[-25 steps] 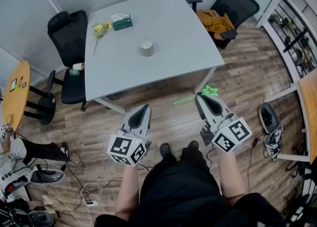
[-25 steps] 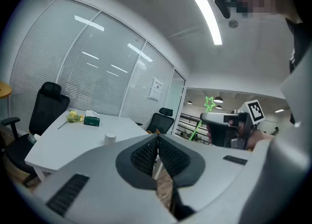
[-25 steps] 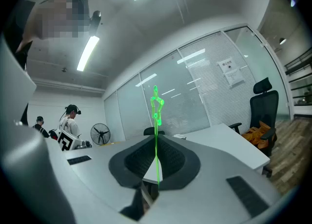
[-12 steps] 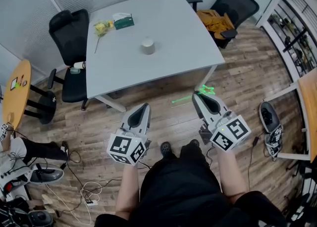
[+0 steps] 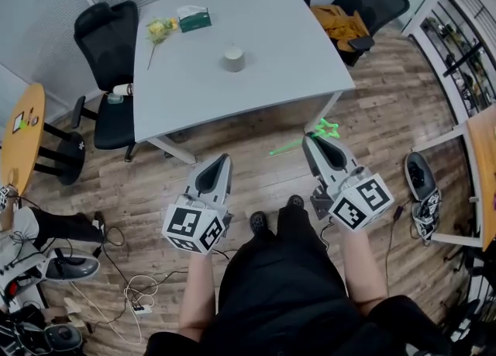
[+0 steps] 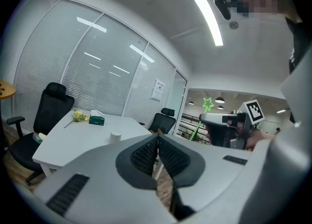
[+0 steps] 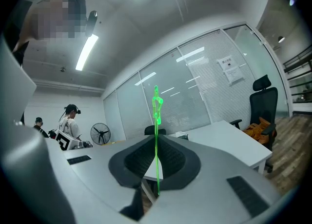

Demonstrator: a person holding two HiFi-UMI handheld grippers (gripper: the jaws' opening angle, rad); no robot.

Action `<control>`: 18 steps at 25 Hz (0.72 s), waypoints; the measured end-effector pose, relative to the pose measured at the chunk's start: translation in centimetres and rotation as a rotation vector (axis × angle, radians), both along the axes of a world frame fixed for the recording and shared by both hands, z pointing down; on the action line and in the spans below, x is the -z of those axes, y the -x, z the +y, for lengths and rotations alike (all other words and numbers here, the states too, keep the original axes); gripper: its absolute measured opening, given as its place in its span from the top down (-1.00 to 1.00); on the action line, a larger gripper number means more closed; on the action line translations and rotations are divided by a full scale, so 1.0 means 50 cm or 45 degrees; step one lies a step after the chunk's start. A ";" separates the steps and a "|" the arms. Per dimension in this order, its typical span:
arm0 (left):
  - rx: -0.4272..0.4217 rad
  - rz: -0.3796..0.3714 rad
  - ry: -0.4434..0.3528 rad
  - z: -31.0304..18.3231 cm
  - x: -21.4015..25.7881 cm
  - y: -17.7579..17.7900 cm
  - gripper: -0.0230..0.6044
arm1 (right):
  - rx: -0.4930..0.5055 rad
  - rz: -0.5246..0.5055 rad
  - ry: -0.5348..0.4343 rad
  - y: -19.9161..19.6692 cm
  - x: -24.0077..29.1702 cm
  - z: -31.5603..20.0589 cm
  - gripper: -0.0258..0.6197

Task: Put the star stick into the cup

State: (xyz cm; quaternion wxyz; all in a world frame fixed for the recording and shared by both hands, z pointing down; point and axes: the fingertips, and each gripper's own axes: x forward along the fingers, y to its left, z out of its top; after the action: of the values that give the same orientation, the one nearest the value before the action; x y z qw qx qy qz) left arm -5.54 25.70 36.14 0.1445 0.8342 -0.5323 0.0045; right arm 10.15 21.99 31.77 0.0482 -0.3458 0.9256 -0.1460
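The right gripper has its jaws pinched on the green star stick, held over the wood floor on the near side of the counter. The cup stands mid-counter, well apart. The left gripper has its jaws together, empty.

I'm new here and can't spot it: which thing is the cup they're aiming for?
Find the big white table. Near its middle stands the cup, a small pale cylinder on its own, well apart from the green tissue box and the yellow flower lying by the far edge.
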 end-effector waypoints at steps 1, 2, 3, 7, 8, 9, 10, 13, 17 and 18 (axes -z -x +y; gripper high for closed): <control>-0.001 0.002 0.005 0.000 -0.002 0.000 0.93 | 0.005 -0.002 0.002 0.001 0.000 0.000 0.84; -0.002 0.003 0.009 -0.001 -0.004 -0.001 0.93 | 0.009 -0.005 0.005 0.001 -0.001 0.000 0.84; -0.003 0.004 0.014 -0.002 -0.007 -0.003 0.93 | 0.011 -0.007 0.009 0.000 -0.003 -0.002 0.84; 0.001 0.003 0.036 -0.015 -0.021 -0.006 0.93 | 0.016 -0.010 0.027 0.000 -0.017 -0.021 0.84; 0.006 0.003 0.040 -0.021 -0.024 -0.005 0.93 | 0.020 -0.014 0.031 0.001 -0.020 -0.029 0.84; 0.011 0.003 0.044 -0.029 -0.027 -0.004 0.93 | 0.027 -0.019 0.034 0.003 -0.023 -0.039 0.84; 0.017 0.003 0.048 -0.036 -0.031 -0.003 0.93 | 0.035 -0.024 0.037 0.005 -0.026 -0.050 0.84; 0.033 0.003 0.064 -0.062 -0.039 -0.005 0.93 | 0.067 -0.036 0.043 0.011 -0.030 -0.087 0.84; 0.043 -0.010 0.088 -0.119 -0.041 -0.011 0.94 | 0.098 -0.059 0.059 0.016 -0.031 -0.157 0.85; 0.044 -0.013 0.095 -0.136 -0.042 -0.013 0.93 | 0.104 -0.065 0.066 0.015 -0.033 -0.176 0.85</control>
State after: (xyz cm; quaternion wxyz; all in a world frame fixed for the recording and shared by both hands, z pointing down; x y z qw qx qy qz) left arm -4.89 18.91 38.25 0.1728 0.8188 -0.5468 0.0260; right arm 9.38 13.17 33.41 0.0567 -0.3050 0.9334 -0.1806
